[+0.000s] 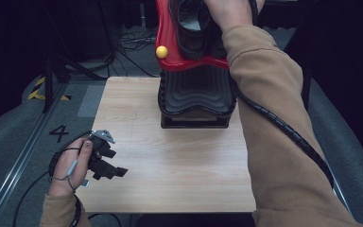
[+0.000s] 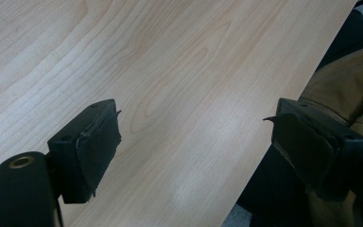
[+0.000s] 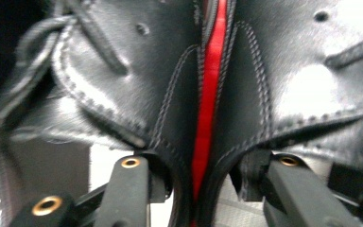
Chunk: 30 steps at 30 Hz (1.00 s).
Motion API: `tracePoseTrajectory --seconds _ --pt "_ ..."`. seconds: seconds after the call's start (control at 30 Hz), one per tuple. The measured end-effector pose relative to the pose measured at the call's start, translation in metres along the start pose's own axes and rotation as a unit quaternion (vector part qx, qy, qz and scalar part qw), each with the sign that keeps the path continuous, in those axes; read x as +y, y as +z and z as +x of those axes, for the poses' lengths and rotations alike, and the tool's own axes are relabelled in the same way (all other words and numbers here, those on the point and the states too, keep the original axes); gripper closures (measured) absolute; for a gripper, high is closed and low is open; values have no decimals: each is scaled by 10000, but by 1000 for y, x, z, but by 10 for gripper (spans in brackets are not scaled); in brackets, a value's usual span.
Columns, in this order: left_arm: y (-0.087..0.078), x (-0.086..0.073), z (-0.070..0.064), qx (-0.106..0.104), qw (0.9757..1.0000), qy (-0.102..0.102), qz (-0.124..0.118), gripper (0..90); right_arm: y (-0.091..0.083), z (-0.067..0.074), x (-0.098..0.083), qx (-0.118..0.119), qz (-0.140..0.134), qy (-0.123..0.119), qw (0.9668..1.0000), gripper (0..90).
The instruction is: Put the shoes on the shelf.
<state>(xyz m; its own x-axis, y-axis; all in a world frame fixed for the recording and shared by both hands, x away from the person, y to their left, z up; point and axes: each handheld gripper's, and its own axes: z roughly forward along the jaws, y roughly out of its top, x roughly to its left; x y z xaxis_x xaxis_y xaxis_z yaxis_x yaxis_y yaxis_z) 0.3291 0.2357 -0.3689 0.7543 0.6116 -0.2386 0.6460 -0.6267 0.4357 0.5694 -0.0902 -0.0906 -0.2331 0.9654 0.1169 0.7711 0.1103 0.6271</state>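
Observation:
Two black leather shoes sit side by side in a red holder at the table's far edge, on a black ribbed base. My right hand reaches over them. In the right gripper view the right gripper straddles the adjoining walls of the left shoe and right shoe, with a red divider between them. Its jaws stand apart, one in each shoe, and look open. My left gripper rests at the table's left edge, open over bare wood.
The light wooden table runs from the holder to the near edge. A yellow knob sticks out on the holder's left. The right gripper's coiled cable trails along my tan sleeve. Cables lie on the floor behind.

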Motion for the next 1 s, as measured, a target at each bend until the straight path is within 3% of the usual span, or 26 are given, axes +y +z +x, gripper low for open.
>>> tracePoseTrajectory --seconds 0.3,0.4,0.43,0.47,0.6,0.63,0.83,0.93,0.97,1.0 --pt "2 3 -3 7 10000 30 42 167 -26 0 -7 241 -154 -98 9995 562" --pt "2 3 -4 8 10000 8 60 167 -40 -2 -12 348 -268 -304 9986 549" --pt "2 3 -4 28 10000 38 66 167 -53 -4 -17 456 -416 -518 9967 545" --pt "2 3 -4 28 10000 38 66 167 -53 -4 -17 456 -416 -518 9967 545" --pt "2 3 -6 49 10000 -15 81 167 -86 -12 -40 794 -450 -1098 9898 529" --pt "1 3 -6 80 9999 61 77 167 -92 -14 -46 876 -439 -1209 9878 517" --pt "0 4 -10 80 9999 86 101 167 -114 -30 -72 1120 -370 -1494 9817 505" --pt "0 4 -11 87 9999 57 86 167 -122 -42 -86 1234 -340 -1718 9768 498" --pt "-1 4 -12 103 9999 56 89 167 -125 -46 -92 1352 -385 -1835 9729 492" --pt "-1 4 -12 104 9999 91 94 167 -127 -48 -95 1389 -391 -1829 9725 492"
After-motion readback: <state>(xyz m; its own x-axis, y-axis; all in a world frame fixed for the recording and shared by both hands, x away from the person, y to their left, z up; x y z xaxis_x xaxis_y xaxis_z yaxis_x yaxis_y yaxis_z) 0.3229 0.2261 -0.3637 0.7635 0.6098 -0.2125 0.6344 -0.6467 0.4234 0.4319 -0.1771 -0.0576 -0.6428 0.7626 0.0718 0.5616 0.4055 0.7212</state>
